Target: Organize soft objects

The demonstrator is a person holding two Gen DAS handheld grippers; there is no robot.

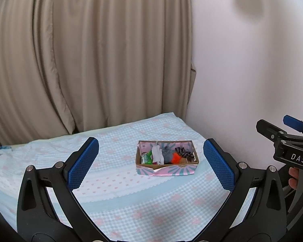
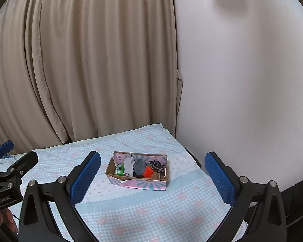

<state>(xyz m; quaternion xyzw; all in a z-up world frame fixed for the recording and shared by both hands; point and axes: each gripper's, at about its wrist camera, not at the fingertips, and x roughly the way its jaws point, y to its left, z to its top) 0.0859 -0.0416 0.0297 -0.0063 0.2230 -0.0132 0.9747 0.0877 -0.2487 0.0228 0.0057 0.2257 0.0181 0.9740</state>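
Observation:
A small cardboard box [image 1: 188, 168] with a pink and teal printed front stands on the bed [image 1: 131, 201]; it shows in the right wrist view too, as the box [image 2: 139, 184]. Inside lie a green packet [image 1: 147, 157], a white cloth [image 1: 157, 153], a grey fluffy piece [image 1: 167, 152], an orange fluffy piece [image 1: 176, 158] and a dark patterned scrunchie [image 1: 184, 152]. My left gripper [image 1: 151, 167] hangs open well short of the box, nothing between its blue pads. My right gripper [image 2: 152, 178] is open too, equally far back. Each gripper shows at the edge of the other's view.
The bed wears a light blue checked cover with pink bows. A beige curtain [image 1: 91, 60] hangs behind it and a white wall [image 1: 242, 70] runs along the right side. A hand [image 1: 295, 178] holds the right gripper's handle.

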